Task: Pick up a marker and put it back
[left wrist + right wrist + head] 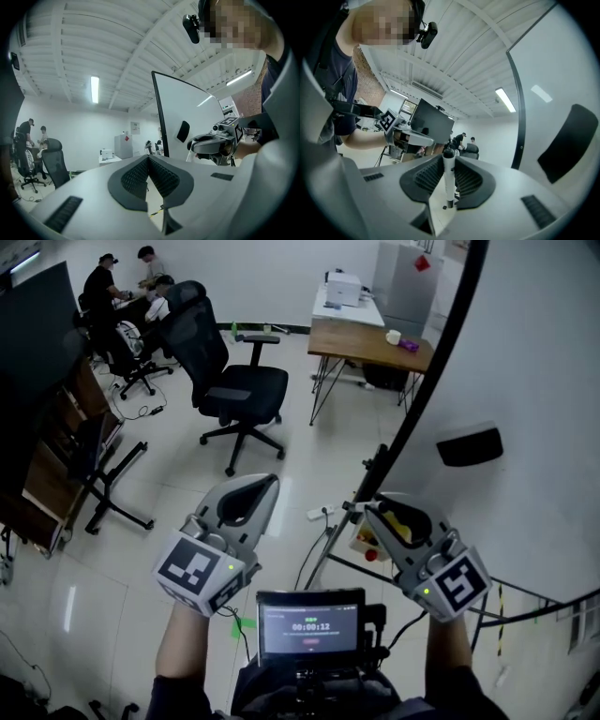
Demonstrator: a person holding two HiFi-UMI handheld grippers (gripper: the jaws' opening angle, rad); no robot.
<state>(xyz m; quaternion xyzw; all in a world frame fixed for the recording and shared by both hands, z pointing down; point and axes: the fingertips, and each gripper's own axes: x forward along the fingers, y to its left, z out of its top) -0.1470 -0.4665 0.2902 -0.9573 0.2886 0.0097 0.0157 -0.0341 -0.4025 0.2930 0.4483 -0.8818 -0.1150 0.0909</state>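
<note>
A white whiteboard [525, 362] with a dark frame fills the right side of the head view, standing over a pale tiled floor [169, 521]. Farther back there is a black office chair [234, 390], and behind it a wooden-topped desk [366, 341] against the far wall. A few people [103, 287] are gathered in the far left corner. Close to the person's chest, a small screen [310, 624] sits between the two forearms.

The left hand-held gripper [149, 161] is raised beside the board's edge. It is clenched, its ribbed pads meeting at the tips with nothing between them. The right hand-held gripper [448, 161] is held near the whiteboard's lower left frame and is grasping the marker [448, 183]. A black eraser [469, 446] sticks to the board's face, above and to the right of this gripper.

The marker is a slim white barrel with a dark end at the jaw tips. It lies lengthwise along the jaws, pinched between both pads and off any surface.
</note>
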